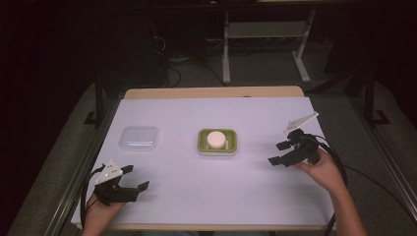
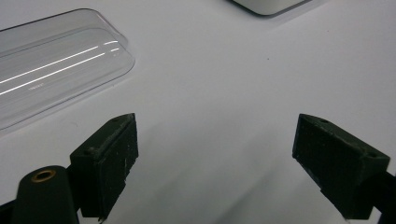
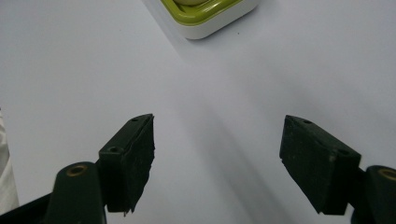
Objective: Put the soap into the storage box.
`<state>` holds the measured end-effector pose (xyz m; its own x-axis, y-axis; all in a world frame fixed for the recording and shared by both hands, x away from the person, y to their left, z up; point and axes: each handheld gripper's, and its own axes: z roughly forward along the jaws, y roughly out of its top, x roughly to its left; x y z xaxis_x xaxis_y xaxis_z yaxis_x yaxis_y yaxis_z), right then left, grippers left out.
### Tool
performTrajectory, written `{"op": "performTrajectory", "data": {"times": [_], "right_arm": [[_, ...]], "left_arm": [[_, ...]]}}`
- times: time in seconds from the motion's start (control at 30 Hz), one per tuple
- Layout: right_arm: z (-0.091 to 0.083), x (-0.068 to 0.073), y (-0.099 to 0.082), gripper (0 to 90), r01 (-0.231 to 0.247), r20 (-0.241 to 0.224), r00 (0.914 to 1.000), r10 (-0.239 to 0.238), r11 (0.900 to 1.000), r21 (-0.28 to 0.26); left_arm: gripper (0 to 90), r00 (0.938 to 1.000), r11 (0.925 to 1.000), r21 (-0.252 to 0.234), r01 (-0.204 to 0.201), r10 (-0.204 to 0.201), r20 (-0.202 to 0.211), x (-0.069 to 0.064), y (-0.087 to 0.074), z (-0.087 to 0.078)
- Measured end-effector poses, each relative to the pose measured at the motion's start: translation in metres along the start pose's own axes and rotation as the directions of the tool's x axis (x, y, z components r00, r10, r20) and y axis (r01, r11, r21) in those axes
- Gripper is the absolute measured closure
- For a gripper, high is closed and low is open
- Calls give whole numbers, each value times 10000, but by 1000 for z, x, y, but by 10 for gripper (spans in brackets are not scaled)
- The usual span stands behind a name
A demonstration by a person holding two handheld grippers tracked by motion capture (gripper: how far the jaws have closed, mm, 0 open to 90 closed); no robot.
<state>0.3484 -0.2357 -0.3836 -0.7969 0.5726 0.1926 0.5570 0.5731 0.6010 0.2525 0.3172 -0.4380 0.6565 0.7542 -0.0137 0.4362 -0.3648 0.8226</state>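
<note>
A green and white soap dish (image 1: 217, 142) sits at the middle of the white table sheet, with a round white soap bar (image 1: 216, 138) in it. To its left lies a clear plastic lid (image 1: 139, 138). My left gripper (image 1: 134, 178) is near the front left corner, open and empty, pointing right. In the left gripper view the clear lid (image 2: 51, 70) lies ahead to the left and the left gripper (image 2: 215, 149) is open over bare sheet. My right gripper (image 1: 279, 153) is open and empty, right of the dish. In the right gripper view, the dish corner (image 3: 208, 16) is ahead of the right gripper (image 3: 217, 149).
The white sheet (image 1: 211, 191) covers most of a wooden table top (image 1: 211, 92). Metal rails run along the table's left and right sides. Dark floor, cables and a white frame stand beyond the far edge.
</note>
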Motion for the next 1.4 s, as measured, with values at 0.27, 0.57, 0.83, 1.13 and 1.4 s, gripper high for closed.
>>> {"op": "performTrajectory", "data": {"times": [0.27,0.57,0.83,1.13,1.4], "right_arm": [[-3,-1,-16,256,-186,41,9998,187,9998,-93],[-12,2,-37,256,-453,218,9987,459,9985,-296],[-17,6,-57,256,-663,285,9973,673,9971,-361],[-17,13,-74,252,-784,289,9964,800,9955,-524],[-20,20,-83,249,-667,349,9970,691,9956,-660]], "left_arm": [[141,10000,10000,-2,24,-24,-3,0,0,0],[141,10000,10000,45,7,-7,-7,0,-1,1],[141,10000,10000,-3,17,-17,-5,0,-1,1],[141,10000,9999,113,20,-20,-3,0,-1,1],[141,10000,9999,126,36,-36,-9,0,-1,1]]}}
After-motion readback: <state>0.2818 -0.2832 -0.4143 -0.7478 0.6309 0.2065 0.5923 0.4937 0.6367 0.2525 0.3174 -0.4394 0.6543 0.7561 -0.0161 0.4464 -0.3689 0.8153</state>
